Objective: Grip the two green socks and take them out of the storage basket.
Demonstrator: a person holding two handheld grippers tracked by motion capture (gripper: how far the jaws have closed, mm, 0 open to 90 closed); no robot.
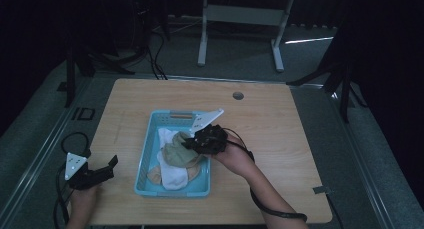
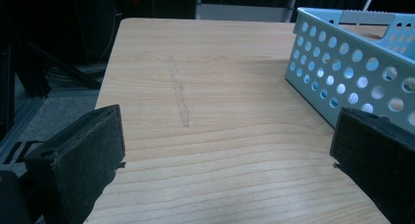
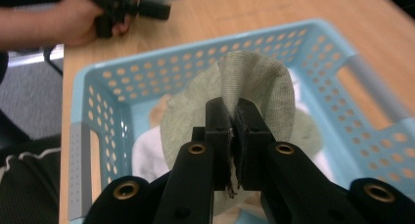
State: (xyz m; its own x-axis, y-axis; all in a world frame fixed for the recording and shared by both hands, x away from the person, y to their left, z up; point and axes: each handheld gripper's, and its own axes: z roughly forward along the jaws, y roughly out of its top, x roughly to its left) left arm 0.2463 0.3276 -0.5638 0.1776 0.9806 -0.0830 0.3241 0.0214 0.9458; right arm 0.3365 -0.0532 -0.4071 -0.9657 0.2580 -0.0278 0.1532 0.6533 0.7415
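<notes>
A light blue perforated basket [image 1: 145, 161] sits mid-table with several socks piled in it: white [image 1: 172, 178], tan and olive-green. My right gripper [image 1: 187, 143] hangs over the basket, shut on the olive-green sock [image 3: 254, 82], whose cloth bulges out above the pinched jaws. The basket's wall [image 3: 98, 101] lies below it. My left gripper [image 1: 107, 166] rests on the table left of the basket, open, nothing between its wide-set pads [image 2: 90, 158]. The basket's side [image 2: 342, 62] stands just right of it.
The wooden table [image 1: 280, 139] has bare room right of the basket and behind it, with a round cable hole [image 1: 238, 95] near the far edge. Cables [image 1: 75, 139] trail off the left edge. A desk frame [image 1: 240, 19] stands on the floor beyond.
</notes>
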